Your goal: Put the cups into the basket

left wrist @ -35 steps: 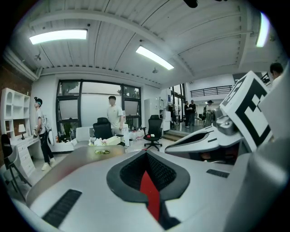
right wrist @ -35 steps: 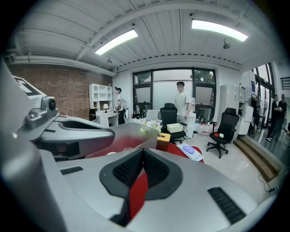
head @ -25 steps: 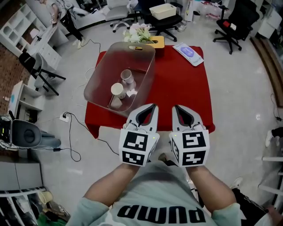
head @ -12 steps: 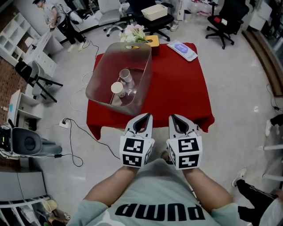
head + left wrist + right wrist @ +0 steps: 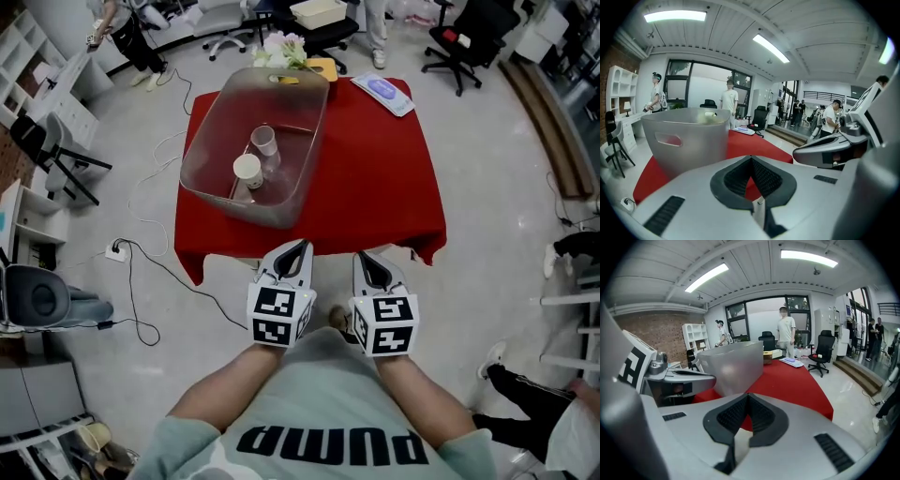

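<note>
From up top I can see right into the basket [image 5: 200, 175]: a near cup [image 5: 247, 171] standing with its pale round rim up, and a far cup [image 5: 265, 141] just beyond it, both down on the floor of the tub at the left half of the red-draped tabletop [image 5: 375, 173]. Down at claw level, no cups at all. The left claw view gives me only the frosted grey plastic wall, smooth, with rounded corners and an oblong handle slot [image 5: 668, 139] cut through it, and the right claw view shows that same cloudy wall on its left. My left claw [image 5: 302, 247] is clenched, its ribbed black pads meeting at a point with nothing in them. My right claw [image 5: 362, 259] is clamped tight and empty too. Both sit side by side off the near edge of the tabletop, close to my chest, noses tipped slightly down toward the far side, marker cubes [image 5: 279, 317] facing up.
</note>
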`<action>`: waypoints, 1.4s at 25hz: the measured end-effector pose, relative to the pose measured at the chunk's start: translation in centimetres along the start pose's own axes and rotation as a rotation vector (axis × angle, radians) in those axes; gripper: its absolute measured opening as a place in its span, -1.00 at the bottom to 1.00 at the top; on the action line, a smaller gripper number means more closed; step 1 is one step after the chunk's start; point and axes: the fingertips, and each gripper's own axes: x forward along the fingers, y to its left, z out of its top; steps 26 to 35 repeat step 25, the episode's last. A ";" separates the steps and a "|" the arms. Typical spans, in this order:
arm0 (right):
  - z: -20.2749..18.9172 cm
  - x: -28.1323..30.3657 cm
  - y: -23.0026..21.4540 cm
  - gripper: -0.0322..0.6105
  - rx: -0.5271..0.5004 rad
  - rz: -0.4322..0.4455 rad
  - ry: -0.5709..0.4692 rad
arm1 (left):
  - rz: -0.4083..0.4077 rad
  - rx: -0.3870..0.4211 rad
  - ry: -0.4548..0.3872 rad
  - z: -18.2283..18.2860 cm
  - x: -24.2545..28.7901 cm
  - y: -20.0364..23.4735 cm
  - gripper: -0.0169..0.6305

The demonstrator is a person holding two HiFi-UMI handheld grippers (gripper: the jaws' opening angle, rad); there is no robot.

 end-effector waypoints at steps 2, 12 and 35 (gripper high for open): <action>-0.7 0.1 0.3 -0.86 -0.002 -0.007 0.013 | -0.004 -0.012 0.011 -0.8 -0.2 0.4 -0.94; -0.7 0.2 0.2 -0.86 0.013 -0.016 0.012 | -0.015 -0.009 0.012 -1.1 -0.4 0.3 -0.94; -0.4 0.6 -0.5 -0.87 0.017 -0.002 0.009 | -0.005 -0.008 0.019 -1.1 0.4 0.1 -0.94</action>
